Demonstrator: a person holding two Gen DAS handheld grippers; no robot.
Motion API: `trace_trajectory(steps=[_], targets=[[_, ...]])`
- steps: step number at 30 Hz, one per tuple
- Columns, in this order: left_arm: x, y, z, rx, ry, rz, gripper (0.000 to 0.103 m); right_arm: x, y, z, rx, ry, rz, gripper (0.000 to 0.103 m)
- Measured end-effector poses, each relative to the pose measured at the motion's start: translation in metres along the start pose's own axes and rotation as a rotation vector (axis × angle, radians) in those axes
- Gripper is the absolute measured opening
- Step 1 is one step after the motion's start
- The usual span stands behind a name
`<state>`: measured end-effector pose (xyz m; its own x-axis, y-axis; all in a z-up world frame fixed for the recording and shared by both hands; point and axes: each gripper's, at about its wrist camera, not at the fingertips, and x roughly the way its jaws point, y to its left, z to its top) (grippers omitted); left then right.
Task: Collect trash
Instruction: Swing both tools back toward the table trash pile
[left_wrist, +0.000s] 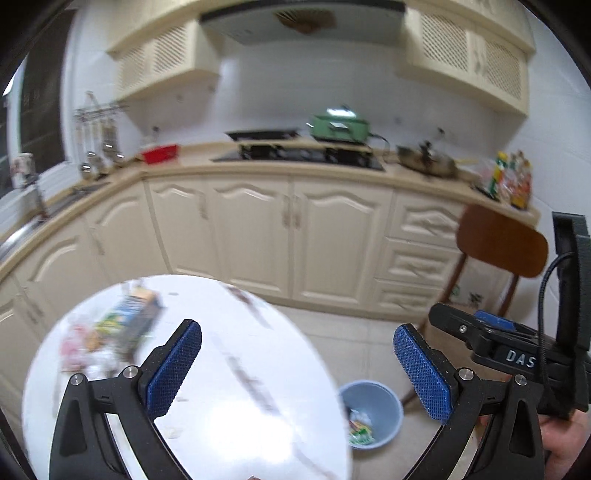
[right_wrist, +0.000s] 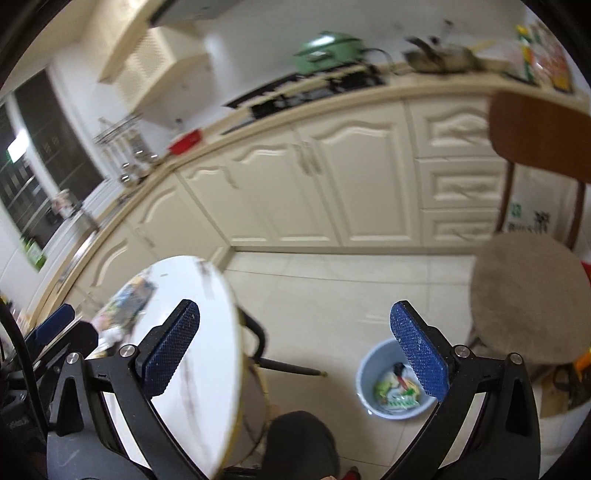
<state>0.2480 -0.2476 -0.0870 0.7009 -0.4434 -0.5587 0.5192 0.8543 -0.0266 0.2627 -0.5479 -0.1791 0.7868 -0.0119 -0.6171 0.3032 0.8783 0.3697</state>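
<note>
both hand-held grippers empty above the desk and the bin

the left hand-held gripper and right hand-held gripper are spread wide, pinching nothing. blurred trash lies on the far left of the white desk; more trash sits inside the blue bin on the floor.

Black frames and blue cross-hatched pads are seen on both tools. Beneath the left one a glossy white round tabletop is streaked with grey-brown veins. Below and right of it a pale blue plastic bin (green, white and red scraps inside) is shown. Ahead, cream panelled cabinet doors are met, a mint-green cooker and a brown wooden chair back.
</note>
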Motion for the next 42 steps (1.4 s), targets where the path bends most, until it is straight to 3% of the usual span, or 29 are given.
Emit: trace_trajectory(steps=[13,24,28,34,42], targets=[[-0.155,0.09,-0.063,-0.153,-0.134,0.232,0.102,-0.027,0.178,-0.021,-0.281,-0.044,0.136,0.103],[-0.23,0.102,-0.107,-0.23,-0.215,0.377,0.102,-0.049,0.281,-0.052,-0.468,-0.126,0.183,0.103],[-0.234,0.103,-0.123,-0.251,-0.222,0.406,0.102,-0.053,0.297,-0.062,-0.502,-0.149,0.194,0.103],[-0.221,0.118,-0.142,-0.302,-0.151,0.413,0.102,-0.034,0.304,-0.068,-0.53,-0.107,0.195,0.103],[-0.172,0.157,-0.126,-0.358,-0.026,0.4,0.102,0.022,0.312,-0.074,-0.554,0.017,0.192,0.103]])
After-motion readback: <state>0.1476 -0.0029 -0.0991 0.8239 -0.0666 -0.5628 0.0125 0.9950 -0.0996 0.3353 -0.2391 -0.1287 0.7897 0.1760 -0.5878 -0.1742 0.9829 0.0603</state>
